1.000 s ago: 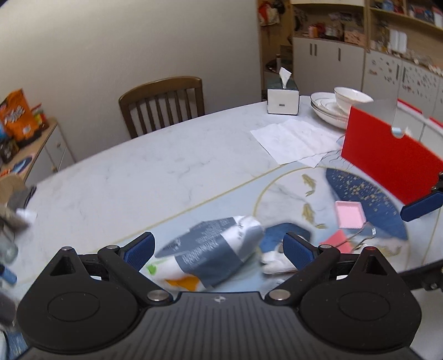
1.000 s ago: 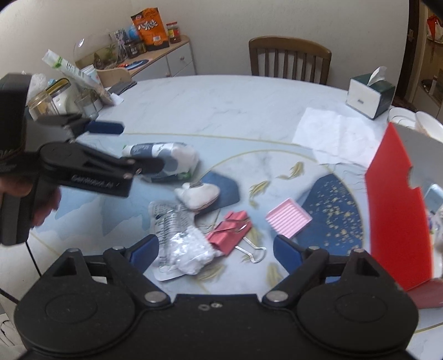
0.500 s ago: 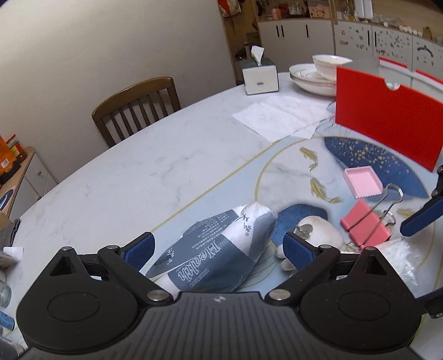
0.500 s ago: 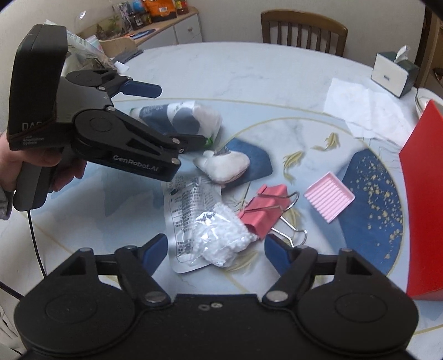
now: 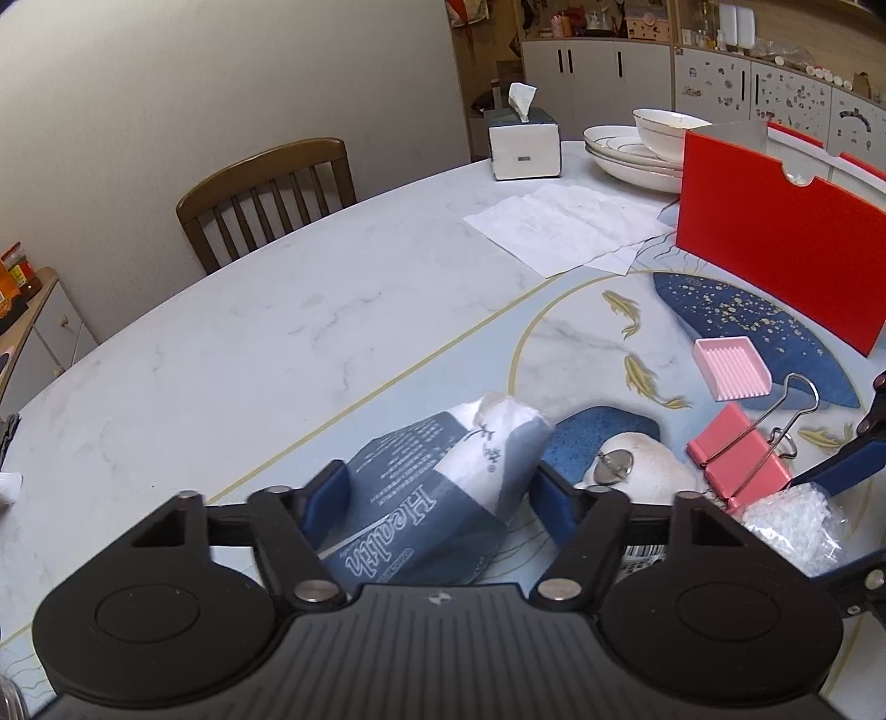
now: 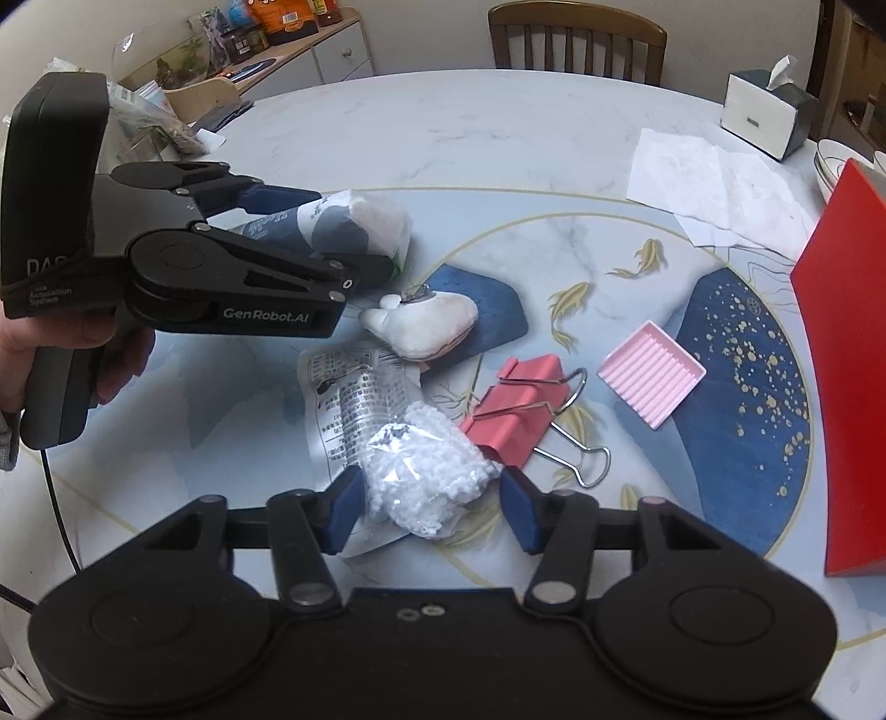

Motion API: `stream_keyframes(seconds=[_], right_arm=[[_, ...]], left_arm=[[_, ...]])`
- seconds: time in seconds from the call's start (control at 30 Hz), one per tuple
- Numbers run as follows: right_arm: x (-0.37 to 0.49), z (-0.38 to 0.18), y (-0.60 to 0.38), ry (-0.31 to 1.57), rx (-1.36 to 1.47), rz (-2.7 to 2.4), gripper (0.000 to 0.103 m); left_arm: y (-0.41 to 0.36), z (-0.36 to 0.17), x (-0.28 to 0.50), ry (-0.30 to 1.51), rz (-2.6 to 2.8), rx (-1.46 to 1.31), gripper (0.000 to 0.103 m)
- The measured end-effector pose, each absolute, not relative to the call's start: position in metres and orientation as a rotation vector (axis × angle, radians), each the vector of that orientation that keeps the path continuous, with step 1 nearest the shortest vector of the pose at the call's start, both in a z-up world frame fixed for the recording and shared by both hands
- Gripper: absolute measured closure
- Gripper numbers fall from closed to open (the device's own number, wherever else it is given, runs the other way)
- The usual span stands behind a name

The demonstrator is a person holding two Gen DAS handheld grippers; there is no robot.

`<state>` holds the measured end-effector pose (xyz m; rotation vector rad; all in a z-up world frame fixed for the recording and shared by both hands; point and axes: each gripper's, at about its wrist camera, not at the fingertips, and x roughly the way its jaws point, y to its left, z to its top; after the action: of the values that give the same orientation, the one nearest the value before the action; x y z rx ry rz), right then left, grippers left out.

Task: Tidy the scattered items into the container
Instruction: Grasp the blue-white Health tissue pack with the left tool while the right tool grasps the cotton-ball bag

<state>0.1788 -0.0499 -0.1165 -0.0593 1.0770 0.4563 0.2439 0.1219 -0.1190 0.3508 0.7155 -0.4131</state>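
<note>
A blue-grey soft pack [image 5: 432, 487] printed "Health" lies between the fingers of my left gripper [image 5: 440, 493]; its jaws are closing and both pads touch the pack's sides. My right gripper [image 6: 432, 504] is closing on a clear bag of white beads [image 6: 426, 471], with the pads against it. The left gripper [image 6: 354, 232] also shows in the right wrist view, held by a hand. Loose on the table are a white pouch [image 6: 426, 327], a pink binder clip [image 6: 520, 421] and a small ridged pink tray [image 6: 650, 374]. The red container [image 6: 847, 387] stands at the right.
White paper sheets [image 5: 565, 227], a tissue box [image 5: 523, 147] and stacked bowls and plates [image 5: 637, 149] sit at the far side. A wooden chair [image 5: 271, 194] stands behind the table. A cluttered sideboard [image 6: 249, 50] is at the far left.
Both grippers have come down onto their items. The left jaws narrowed onto the blue-grey pack, and the right jaws narrowed onto the bag of beads.
</note>
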Motion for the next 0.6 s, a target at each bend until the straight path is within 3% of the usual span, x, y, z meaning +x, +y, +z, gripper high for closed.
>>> stream_keyframes(seconds=[0.3,0.6], right_arm=[[0.177,-0.112,-0.054,1.077,-0.044,0.455,0.063],[0.172,-0.104,-0.062,1.062,-0.030,0.445,0.066]], left_arm=[[0.115,-0.114,0.238,0.704,-0.405,0.386,0.072],[0.113,-0.102,0.236,0.709,-0.367,0.359,0.086]])
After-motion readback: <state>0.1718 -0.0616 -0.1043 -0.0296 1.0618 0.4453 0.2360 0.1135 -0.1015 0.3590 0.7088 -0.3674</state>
